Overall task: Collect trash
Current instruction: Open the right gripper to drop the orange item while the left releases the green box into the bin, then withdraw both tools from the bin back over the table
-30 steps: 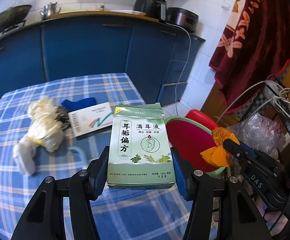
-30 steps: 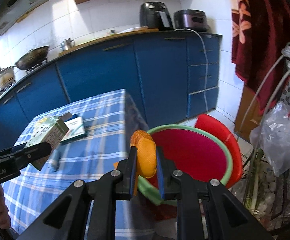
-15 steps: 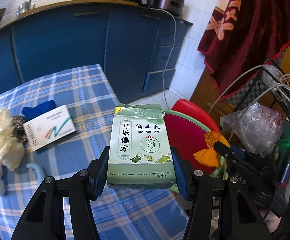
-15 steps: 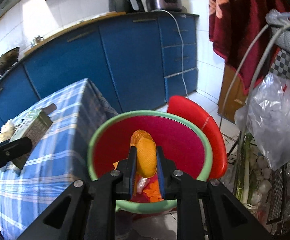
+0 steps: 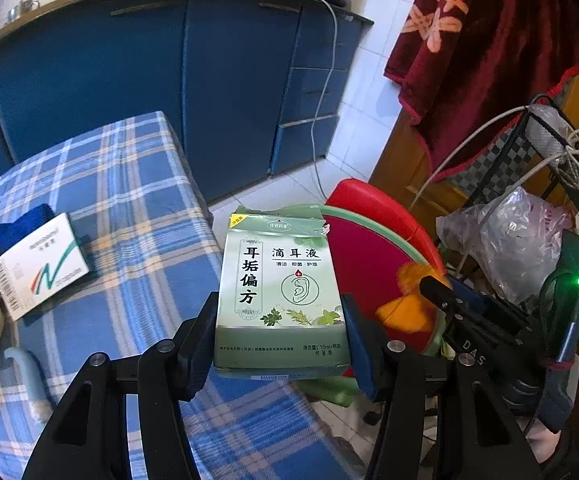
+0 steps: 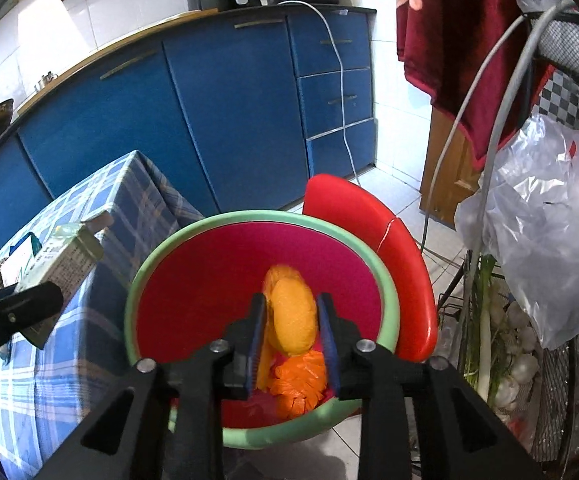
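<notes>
With my right gripper [image 6: 291, 330] hung over the round red bin with the green rim [image 6: 149, 264], its jaws opening around the crumpled orange plastic wrapper [image 6: 292, 316] between them, I should keep spreading so it drops cleanly, then bring over the green cardboard medicine box [image 5: 281, 292] my left gripper [image 5: 279, 334] pinches above the table edge.

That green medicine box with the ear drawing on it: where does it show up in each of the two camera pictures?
Left wrist view: the green box fills the lower centre, clamped between the left gripper fingers.
Right wrist view: the same box sits at the left edge, seen from its side, above the checked tablecloth.
Shared landmark: the red bin with the green rim, right of the box in both.
</notes>
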Demonstrator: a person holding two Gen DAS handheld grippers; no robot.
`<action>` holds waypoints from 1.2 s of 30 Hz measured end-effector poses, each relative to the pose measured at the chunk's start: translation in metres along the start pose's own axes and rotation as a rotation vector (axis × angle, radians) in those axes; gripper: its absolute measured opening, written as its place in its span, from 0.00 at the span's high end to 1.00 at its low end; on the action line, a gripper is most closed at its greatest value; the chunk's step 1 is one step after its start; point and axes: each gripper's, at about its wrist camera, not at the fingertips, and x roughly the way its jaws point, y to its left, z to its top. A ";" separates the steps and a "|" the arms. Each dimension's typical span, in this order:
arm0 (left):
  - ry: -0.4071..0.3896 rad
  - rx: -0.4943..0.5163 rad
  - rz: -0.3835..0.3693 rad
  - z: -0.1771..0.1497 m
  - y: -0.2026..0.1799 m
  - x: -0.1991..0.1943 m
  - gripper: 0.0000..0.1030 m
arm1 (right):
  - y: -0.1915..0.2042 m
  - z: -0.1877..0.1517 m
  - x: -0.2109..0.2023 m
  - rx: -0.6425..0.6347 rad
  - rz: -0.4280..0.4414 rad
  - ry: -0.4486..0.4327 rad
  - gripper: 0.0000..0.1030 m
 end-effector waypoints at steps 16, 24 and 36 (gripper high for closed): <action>0.092 0.058 0.025 0.002 -0.021 0.046 0.43 | -0.013 -0.002 -0.013 0.043 0.027 -0.030 0.52; 0.106 0.047 0.007 0.001 -0.020 0.052 0.39 | -0.016 -0.004 -0.016 0.058 0.024 -0.029 0.52; 0.070 0.031 0.009 0.000 -0.014 0.027 0.38 | -0.006 -0.006 -0.029 0.046 0.042 -0.044 0.52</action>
